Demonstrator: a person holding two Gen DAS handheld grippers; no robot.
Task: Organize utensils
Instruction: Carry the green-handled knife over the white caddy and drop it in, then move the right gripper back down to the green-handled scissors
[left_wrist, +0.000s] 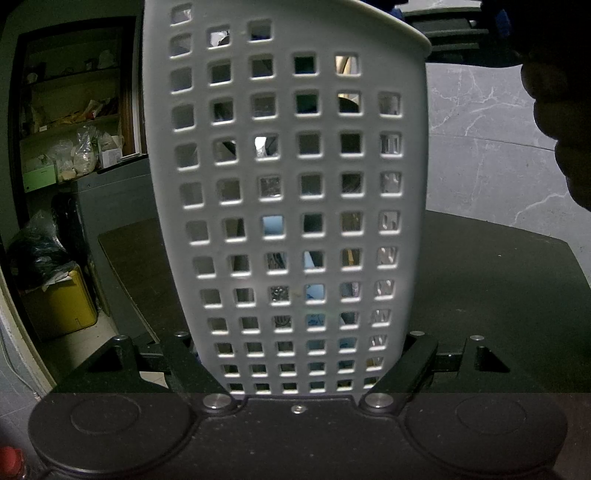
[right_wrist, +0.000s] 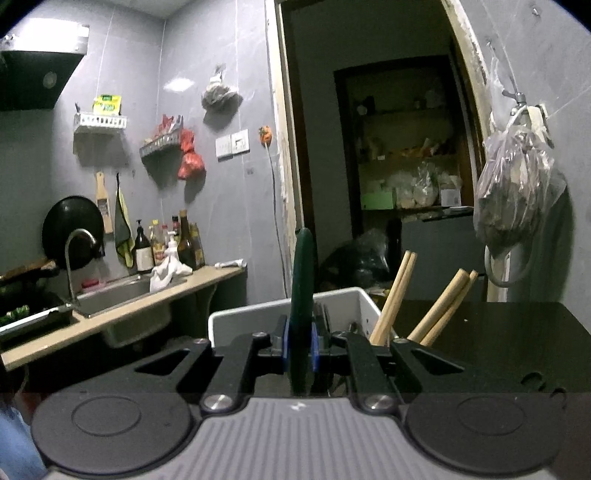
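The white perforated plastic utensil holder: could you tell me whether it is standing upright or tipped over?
Upright. The white perforated plastic utensil holder stands on the black table, open top up, between the left tongs; wooden chopsticks stick up from it.

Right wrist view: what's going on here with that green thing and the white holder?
A person with a gripper in each hand is sorting utensils. The right gripper has its jaws closed on a dark green utensil handle, held upright over the white perforated holder, which already contains wooden chopsticks. The left gripper clamps the holder's wall, steadying it on the dark table.
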